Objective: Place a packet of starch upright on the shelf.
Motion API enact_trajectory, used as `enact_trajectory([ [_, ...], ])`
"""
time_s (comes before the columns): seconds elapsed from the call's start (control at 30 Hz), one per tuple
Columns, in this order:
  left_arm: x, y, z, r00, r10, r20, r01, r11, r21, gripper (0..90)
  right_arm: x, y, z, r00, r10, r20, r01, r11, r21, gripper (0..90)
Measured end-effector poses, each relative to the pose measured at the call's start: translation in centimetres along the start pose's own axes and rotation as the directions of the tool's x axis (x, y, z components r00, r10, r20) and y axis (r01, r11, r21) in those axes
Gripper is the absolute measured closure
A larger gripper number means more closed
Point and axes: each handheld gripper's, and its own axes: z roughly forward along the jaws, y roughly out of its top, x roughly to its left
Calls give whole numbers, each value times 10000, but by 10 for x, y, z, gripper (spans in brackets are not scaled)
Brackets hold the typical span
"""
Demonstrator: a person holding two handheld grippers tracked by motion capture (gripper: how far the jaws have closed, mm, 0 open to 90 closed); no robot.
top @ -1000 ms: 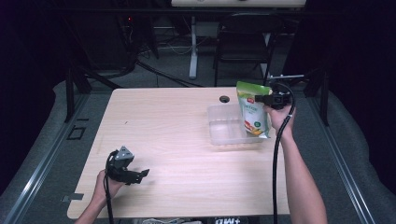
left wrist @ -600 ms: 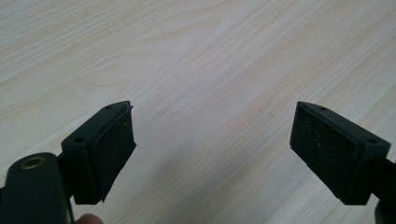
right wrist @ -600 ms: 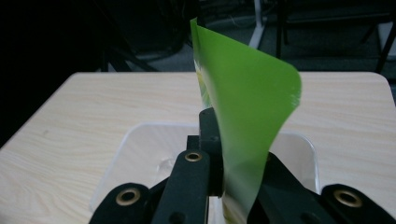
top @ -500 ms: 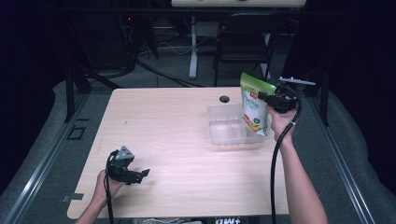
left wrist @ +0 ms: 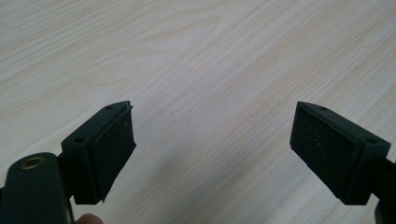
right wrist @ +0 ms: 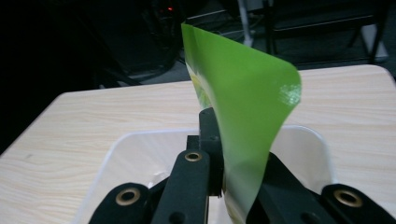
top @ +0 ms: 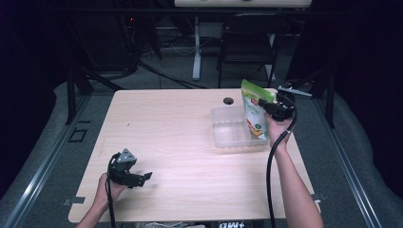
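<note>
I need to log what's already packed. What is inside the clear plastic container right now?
The clear container looks empty across its visible floor. The green pouch, clamped in the right gripper, hangs upright at its right side and hides that part, so I cannot tell whether the pouch touches the bottom.

Through the left gripper view I look down along my left gripper (left wrist: 212, 144) at the desk (left wrist: 210, 60), a pale wood surface with grain running slantwise across the picture. The two black jaws stand wide apart with bare desk between them. Their rough, speckled pads (left wrist: 114, 140) face inward, one at lower left, the other at lower right. A brass-coloured rivet (left wrist: 32, 162) sits on the left arm, and a fingertip (left wrist: 86, 218) shows at the bottom edge.
</note>
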Motion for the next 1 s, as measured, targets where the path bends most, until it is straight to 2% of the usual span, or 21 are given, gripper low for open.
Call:
enact_trajectory([
  [0.1,0,0,0,10000,7,1,-7,10000,18,134,-10,-3,-2,9997,185,128,-186,9998,63,900],
  [0.23,-1,1,1,10000,-9,37,9,10000,26,134,-23,-8,-8,9976,686,124,-686,9976,56,900],
  [0.37,-1,1,1,10000,36,63,-37,10000,91,134,-29,-14,-16,9881,1538,-71,-1538,9881,64,900],
  [0.4,-1,1,1,10000,64,61,-65,9999,106,134,-29,-15,-17,9866,1632,-38,-1632,9866,-7,900],
  [0.57,-2,1,1,10000,46,2,-46,10000,49,134,-28,-22,-26,9849,1714,-242,-1714,9852,56,900],
  [0.6,-2,1,1,10000,49,-5,-49,10000,48,134,-28,-23,-27,9858,1674,-109,-1674,9859,-17,900],
  [0.77,-2,1,0,10000,51,-15,-51,10000,28,134,-37,-25,-31,9868,1620,-44,-1620,9867,-108,898],
  [0.93,-2,1,1,10000,58,13,-58,10000,40,134,-47,-27,-33,9889,1390,535,-1387,9903,-79,897],
  [1.0,-2,1,1,10000,72,9,-72,10000,45,134,-52,-28,-33,9888,1355,622,-1356,9908,-20,898],
])
